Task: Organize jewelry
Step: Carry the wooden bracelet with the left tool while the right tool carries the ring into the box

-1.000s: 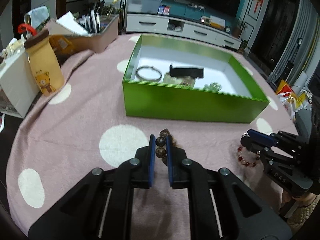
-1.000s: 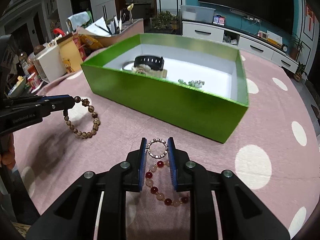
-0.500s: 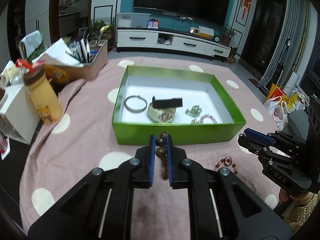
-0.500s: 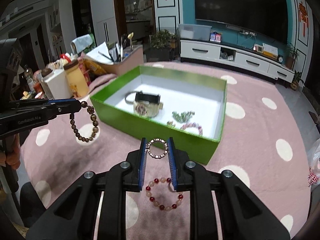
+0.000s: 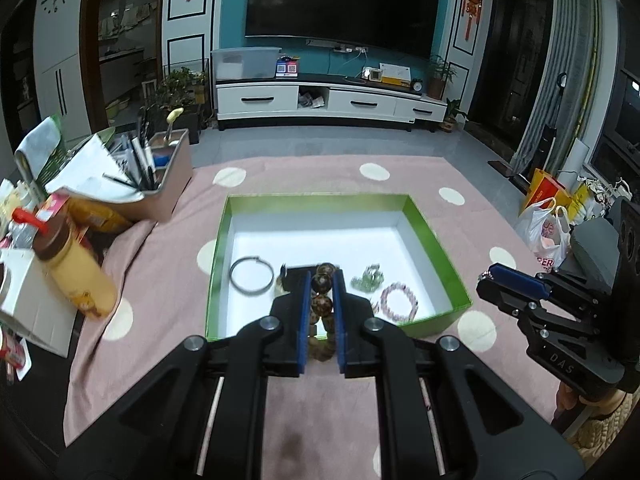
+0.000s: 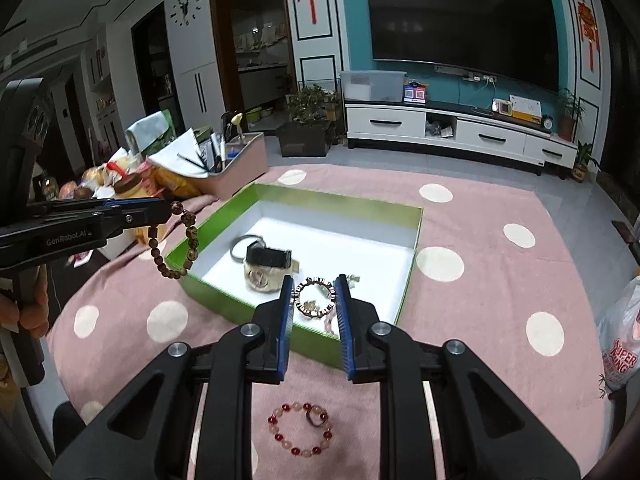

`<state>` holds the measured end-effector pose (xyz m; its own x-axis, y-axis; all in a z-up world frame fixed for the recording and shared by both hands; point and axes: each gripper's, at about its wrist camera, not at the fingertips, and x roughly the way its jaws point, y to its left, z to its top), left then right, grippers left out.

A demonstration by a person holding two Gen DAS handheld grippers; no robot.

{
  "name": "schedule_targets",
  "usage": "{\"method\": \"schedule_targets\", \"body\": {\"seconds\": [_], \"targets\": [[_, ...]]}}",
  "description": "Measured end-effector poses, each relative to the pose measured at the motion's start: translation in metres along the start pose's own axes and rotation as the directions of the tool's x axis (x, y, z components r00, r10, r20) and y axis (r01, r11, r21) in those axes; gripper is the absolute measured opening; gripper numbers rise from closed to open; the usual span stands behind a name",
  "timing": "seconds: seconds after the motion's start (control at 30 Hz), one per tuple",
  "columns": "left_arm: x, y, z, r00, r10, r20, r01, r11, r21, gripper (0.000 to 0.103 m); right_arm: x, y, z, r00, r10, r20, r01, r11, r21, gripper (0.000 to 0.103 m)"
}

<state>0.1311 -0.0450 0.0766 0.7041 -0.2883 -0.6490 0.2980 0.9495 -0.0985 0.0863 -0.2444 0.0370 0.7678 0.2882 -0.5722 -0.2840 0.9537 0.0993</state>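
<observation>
My left gripper (image 5: 321, 280) is shut on a brown wooden bead bracelet (image 5: 322, 306), which hangs in a loop (image 6: 176, 240) from its tips in the right wrist view. My right gripper (image 6: 314, 286) is shut on a small studded ring bracelet (image 6: 315, 297). Both are held in the air just before the near wall of the green box (image 5: 440, 236), whose white floor holds a metal bangle (image 5: 251, 275), a black-strapped watch (image 6: 267, 258), a green trinket (image 5: 368, 278) and a pink bead bracelet (image 5: 399, 300). A red and pink bead bracelet (image 6: 301, 428) with a small ring lies on the cloth below my right gripper.
The table wears a pink cloth with white dots (image 6: 480, 216). At its left edge stand a pink organiser with pens (image 5: 160, 176), a yellow bottle (image 5: 80, 268) and a white carton (image 5: 24, 296). A hand (image 6: 24, 304) grips the left tool. Shopping bags (image 5: 548, 228) sit right.
Both grippers have risen with their bracelets, so the box's whole interior now shows from above. The red and pink bracelet stays on the cloth, now farther below.
</observation>
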Motion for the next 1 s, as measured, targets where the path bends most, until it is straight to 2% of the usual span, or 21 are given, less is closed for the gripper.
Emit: {"method": "schedule_targets", "body": {"seconds": [0.23, 0.57, 1.0], "targets": [[0.022, -0.005, 0.024, 1.000, -0.015, -0.017, 0.015, 1.000, 0.003, 0.010, 0.013, -0.016, 0.017, 1.000, 0.004, -0.004, -0.004, 0.999, 0.047, 0.021], [0.071, -0.007, 0.049, 0.997, -0.032, -0.077, 0.031, 0.999, -0.005, 0.010, 0.044, -0.030, 0.034, 0.999, -0.013, -0.037, 0.015, 0.998, 0.053, 0.021], [0.136, -0.007, 0.065, 0.988, -0.045, -0.151, 0.037, 0.998, -0.056, 0.010, 0.103, -0.046, 0.047, 0.990, -0.021, -0.136, 0.034, 0.995, 0.098, 0.021]]}}
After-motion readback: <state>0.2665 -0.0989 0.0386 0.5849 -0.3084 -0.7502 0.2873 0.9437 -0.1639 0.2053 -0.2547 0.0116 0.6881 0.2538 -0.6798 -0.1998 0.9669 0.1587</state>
